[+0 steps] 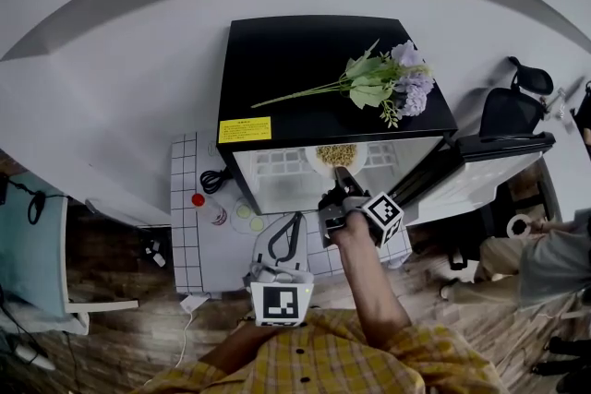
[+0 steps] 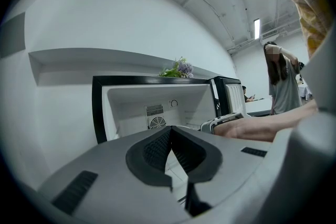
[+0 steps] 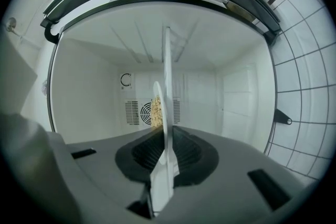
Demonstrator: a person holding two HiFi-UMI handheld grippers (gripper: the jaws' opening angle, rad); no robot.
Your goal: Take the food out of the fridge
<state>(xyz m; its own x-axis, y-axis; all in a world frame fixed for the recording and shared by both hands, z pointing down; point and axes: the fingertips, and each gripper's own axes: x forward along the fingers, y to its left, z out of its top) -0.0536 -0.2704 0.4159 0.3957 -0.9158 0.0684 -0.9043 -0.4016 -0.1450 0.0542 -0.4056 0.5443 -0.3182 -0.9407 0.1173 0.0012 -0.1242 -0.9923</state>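
Right gripper [image 3: 167, 135] jaws pinch plate [image 3: 167, 86] rim | left gripper [image 2: 170, 131] jaws together | label [image 1: 245, 130] only overhead

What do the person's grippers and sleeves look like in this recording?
The left gripper and right gripper both have smooth grey bodies with black ribbed jaw pads. Each carries a white cube printed with black square markers. The sleeves are yellow checked fabric.
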